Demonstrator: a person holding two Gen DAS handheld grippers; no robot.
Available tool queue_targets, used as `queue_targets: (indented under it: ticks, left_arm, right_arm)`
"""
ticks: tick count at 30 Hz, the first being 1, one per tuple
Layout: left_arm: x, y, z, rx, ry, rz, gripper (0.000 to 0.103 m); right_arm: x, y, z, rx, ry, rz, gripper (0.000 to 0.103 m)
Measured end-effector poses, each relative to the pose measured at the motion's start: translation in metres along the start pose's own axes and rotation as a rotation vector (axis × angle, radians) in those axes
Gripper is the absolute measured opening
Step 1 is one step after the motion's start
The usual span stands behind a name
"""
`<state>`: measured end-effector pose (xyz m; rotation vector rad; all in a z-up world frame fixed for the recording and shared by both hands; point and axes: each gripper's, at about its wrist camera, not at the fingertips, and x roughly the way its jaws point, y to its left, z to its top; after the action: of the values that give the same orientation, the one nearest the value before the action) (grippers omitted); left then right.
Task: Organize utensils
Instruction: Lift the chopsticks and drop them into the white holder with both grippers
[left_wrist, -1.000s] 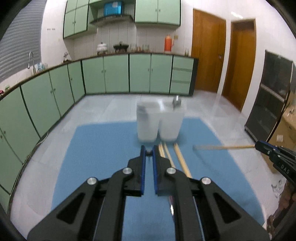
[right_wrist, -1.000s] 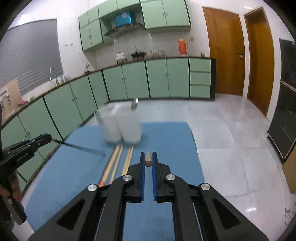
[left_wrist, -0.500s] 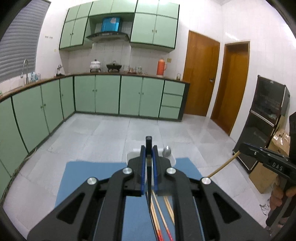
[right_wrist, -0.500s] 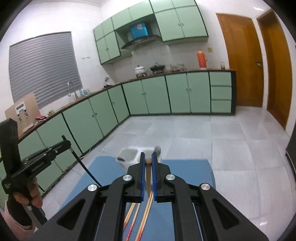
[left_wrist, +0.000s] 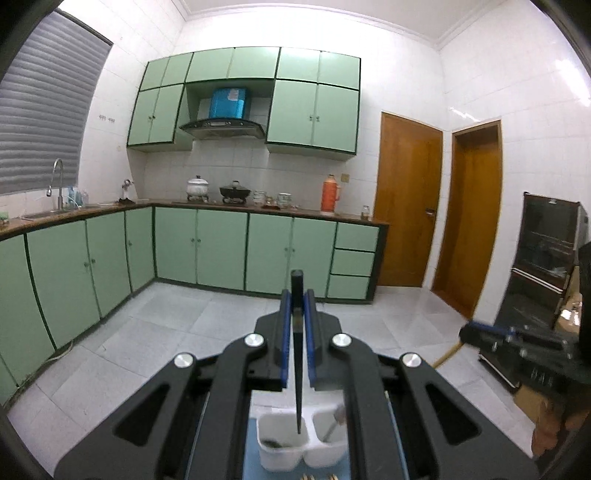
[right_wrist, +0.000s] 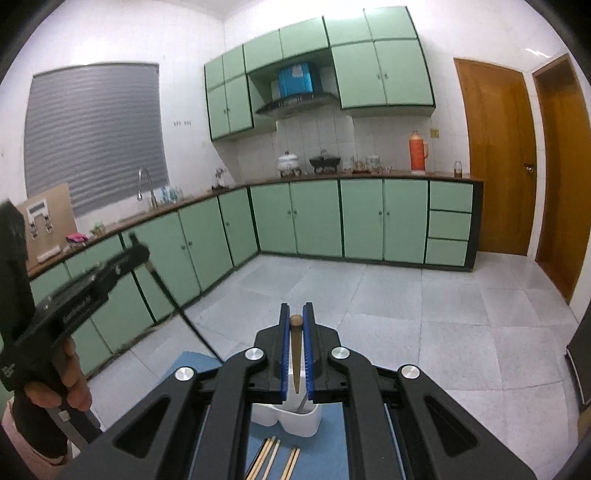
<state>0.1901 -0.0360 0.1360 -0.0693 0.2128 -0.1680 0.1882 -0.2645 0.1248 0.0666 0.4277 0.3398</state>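
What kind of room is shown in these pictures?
A home kitchen, most likely: green cabinets under a counter, a range hood above cooking pots, and a sink faucet at the left.

Two grippers: the left gripper and the right gripper. One black chopstick and one wooden chopstick are held. One white holder with two compartments. About four wooden chopsticks lie on one blue mat.
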Motion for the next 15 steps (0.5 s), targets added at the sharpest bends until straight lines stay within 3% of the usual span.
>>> queue_targets:
  ticks: [7, 13, 15]
  left_arm:
    - [0.065, 0.004, -0.036, 0.023, 0.086, 0.038, 0.006]
    - [0.085, 0.020, -0.073, 0.007, 0.198, 0.031, 0.008]
    - [0.084, 0.026, -0.081, 0.008, 0.213, 0.036, 0.020]
  right_arm:
    - [0.058, 0.004, -0.024, -0.007, 0.103, -0.004, 0.007]
    - [0.079, 0.006, -0.047, -0.014, 0.166, 0.013, 0.008]
    - [0.080, 0.005, -0.053, -0.013, 0.172, 0.016, 0.015]
